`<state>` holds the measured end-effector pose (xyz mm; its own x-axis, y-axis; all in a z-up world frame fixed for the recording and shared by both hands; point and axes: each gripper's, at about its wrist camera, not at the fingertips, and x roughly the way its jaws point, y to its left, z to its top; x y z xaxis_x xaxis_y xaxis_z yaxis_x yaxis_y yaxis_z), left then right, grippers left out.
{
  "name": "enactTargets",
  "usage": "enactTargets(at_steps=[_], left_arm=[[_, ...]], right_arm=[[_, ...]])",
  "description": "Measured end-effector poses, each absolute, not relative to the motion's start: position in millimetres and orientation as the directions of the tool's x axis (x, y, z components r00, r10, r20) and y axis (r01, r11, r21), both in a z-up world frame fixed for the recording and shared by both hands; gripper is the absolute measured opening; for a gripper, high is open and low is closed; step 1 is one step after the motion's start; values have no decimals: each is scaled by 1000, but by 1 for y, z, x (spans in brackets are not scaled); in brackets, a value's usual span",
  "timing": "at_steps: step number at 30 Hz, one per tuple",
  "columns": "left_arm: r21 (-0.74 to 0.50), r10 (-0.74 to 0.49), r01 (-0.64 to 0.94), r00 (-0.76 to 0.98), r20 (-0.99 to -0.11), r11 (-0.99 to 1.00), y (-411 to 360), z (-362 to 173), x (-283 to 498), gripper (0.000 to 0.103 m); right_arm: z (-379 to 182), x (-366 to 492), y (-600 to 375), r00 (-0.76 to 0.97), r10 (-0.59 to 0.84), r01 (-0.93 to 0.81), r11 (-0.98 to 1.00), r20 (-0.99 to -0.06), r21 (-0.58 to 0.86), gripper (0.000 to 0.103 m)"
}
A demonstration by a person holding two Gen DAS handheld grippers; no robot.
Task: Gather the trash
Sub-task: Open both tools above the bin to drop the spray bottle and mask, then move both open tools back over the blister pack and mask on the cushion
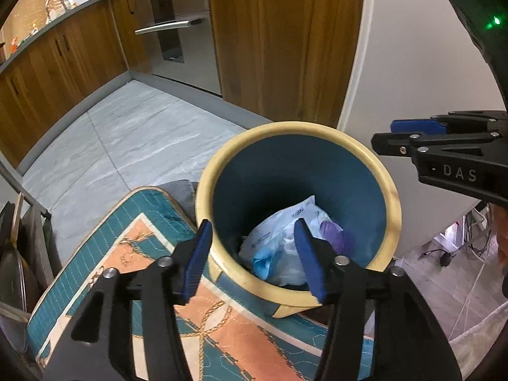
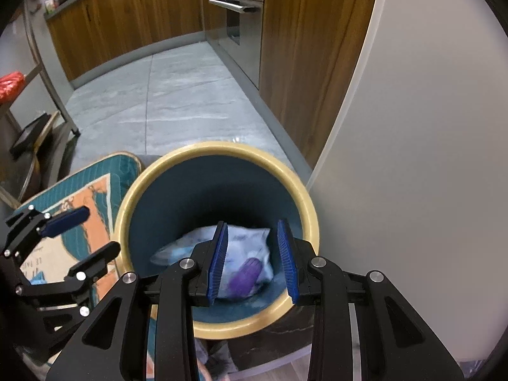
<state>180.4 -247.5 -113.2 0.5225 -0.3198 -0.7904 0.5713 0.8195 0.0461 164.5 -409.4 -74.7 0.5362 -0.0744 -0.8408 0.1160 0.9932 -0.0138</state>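
A round trash bin (image 1: pixel 392 209) with a cream rim and blue inside stands on the floor; it also shows in the right wrist view (image 2: pixel 312 219). Inside lie a pale blue plastic bag (image 1: pixel 285 238) and a purple glove (image 1: pixel 335 235), seen too in the right wrist view, bag (image 2: pixel 250 241) and glove (image 2: pixel 247 274). My left gripper (image 1: pixel 254 254) is open and empty above the bin's near rim. My right gripper (image 2: pixel 254 260) is open and empty over the bin's mouth. The right gripper also shows in the left wrist view (image 1: pixel 412 133), and the left gripper in the right wrist view (image 2: pixel 92 231).
A teal and orange mat (image 1: pixel 133 254) lies left of the bin. Wooden cabinets (image 1: pixel 270 41) and a steel oven (image 1: pixel 181 25) stand behind on the grey tile floor (image 1: pixel 127 139). A white wall (image 2: pixel 412 158) is close on the right. A metal rack (image 2: pixel 41 73) stands at left.
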Motion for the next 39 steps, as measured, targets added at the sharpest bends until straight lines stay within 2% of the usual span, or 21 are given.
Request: enactTargets(at_steps=[4,6,7,8,10,12,14,16,22,30,39], left_arm=[[57,-309,558,539,-783,828,-238,-107,178,65],[63,-306,551,551,-776,832,-232,-102,176,67],[66,-304,548,556,-774,834,-230,-100,175,69],[70,-301,544,561,-771,836,-227,-97,173,71],[78,-295,534,577,-761,842,-220,-91,167,79],[80,-291,520,592,-752,850,-211,-84,161,82],[82,-286,507,604,-744,858,-203,-76,155,85],[90,-279,494,622,-732,865,-195,-68,147,91],[122,-239,452,659,-713,884,-163,-50,123,95],[101,-167,328,693,-701,939,-97,-31,94,97],[84,-98,215,713,-694,973,-38,-20,61,97]], right_arm=[[-72,164,-408,539,-72,120,993,-839,-8,38],[-67,162,-407,552,-74,124,992,-830,-6,47],[-65,161,-407,557,-75,125,992,-827,-6,49],[-63,160,-407,564,-73,125,992,-823,-2,53],[-59,158,-405,570,-79,133,991,-818,-3,68],[-53,156,-404,583,-94,146,989,-807,-10,88],[-47,152,-402,601,-102,156,988,-793,-8,93],[-40,147,-398,618,-77,149,989,-782,20,95],[-29,135,-383,639,-61,108,994,-767,11,97],[-13,118,-352,669,-21,54,998,-743,20,98],[-3,102,-291,685,4,-39,999,-729,-31,98]])
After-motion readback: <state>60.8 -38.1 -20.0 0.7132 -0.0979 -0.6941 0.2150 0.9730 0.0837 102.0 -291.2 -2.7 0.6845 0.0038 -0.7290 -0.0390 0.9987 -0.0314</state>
